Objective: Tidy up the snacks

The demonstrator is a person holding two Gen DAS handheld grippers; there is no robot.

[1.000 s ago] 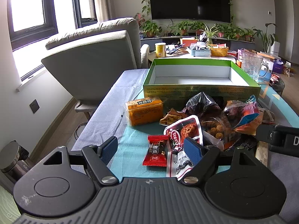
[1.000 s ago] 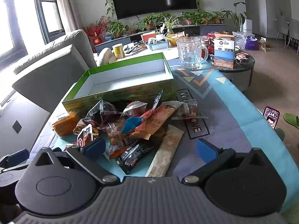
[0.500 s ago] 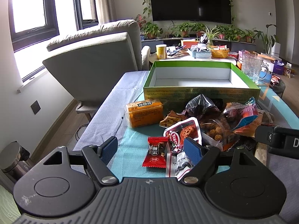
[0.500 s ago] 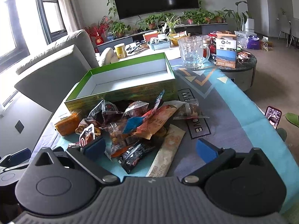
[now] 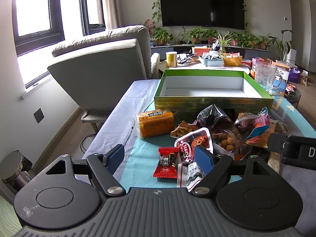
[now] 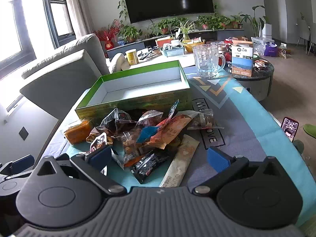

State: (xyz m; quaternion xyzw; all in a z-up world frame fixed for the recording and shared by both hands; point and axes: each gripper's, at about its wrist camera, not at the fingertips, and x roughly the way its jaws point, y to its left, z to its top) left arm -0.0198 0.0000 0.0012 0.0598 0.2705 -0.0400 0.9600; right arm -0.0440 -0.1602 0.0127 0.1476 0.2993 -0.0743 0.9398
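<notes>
Two wrist views of a snack-sorting scene. The left hand-held gripper (image 5: 160, 157) is hovering low over the near edge of the worktop (image 5: 126, 106), its blue pads standing wide apart and pressing on nothing; a small red wrapped candy (image 5: 166, 163) is lying flat on the cloth between them, touching neither pad. A red-and-white pouch (image 5: 194, 143) is sitting just beside the candy, partly hidden behind the right-hand pad. The right hand-held gripper (image 6: 159, 156) is likewise hanging open above the cloth, with a black wrapper (image 6: 149, 164) and a long beige sachet (image 6: 178, 164) lying in the gap between its pads, gripped by neither.

The snack pile (image 6: 150, 130) is resting in a loose heap at the middle of the worktop, directly in front of the green box (image 5: 213, 101). An orange packet (image 5: 156, 123) is lying at the left edge of the heap, slightly apart from the other wrappers. The green box is standing open with its white interior showing nothing inside. A clear glass mug (image 6: 208, 63) is standing upright beyond the box's right corner. A grey armchair (image 5: 102, 67) is standing to the left of the worktop, and a dark television (image 5: 201, 5) is hanging on the far wall above a row of potted plants (image 5: 207, 35).
</notes>
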